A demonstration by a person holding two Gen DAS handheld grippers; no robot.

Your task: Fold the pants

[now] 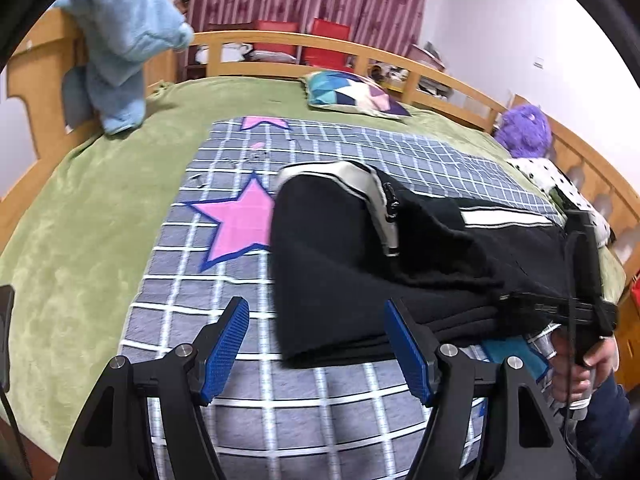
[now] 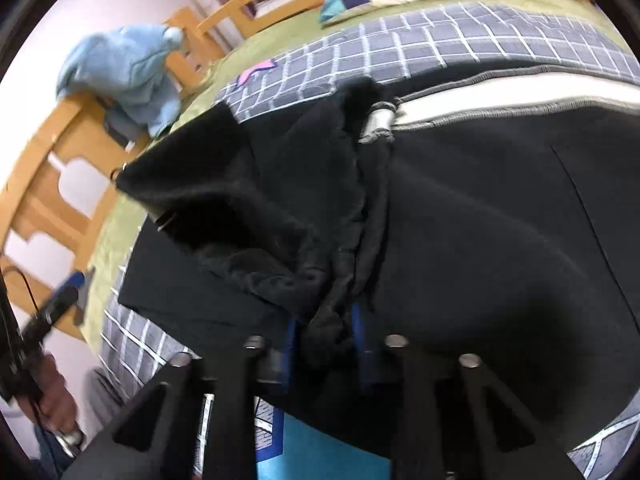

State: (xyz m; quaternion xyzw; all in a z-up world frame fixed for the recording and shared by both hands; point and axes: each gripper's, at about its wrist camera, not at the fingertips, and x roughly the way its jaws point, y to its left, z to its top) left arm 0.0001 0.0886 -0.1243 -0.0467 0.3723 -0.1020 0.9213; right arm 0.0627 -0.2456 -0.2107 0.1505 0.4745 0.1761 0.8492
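Note:
Black pants [image 1: 360,264] with white side stripes lie folded over on a grey checked blanket [image 1: 280,408] with pink stars. My left gripper [image 1: 316,344] is open and empty, just in front of the pants' near left corner. My right gripper [image 2: 326,332] is shut on a bunched edge of the pants [image 2: 460,220] and lifts it; the fabric hangs over the rest of the pants. The right gripper also shows at the right of the left wrist view [image 1: 576,304], held by a hand.
The blanket lies on a green bedspread [image 1: 80,220] inside a wooden bed frame [image 1: 440,80]. A light blue garment [image 1: 120,40] hangs on the far left rail. A patterned pillow [image 1: 352,94] and a purple plush toy [image 1: 524,128] lie at the far side.

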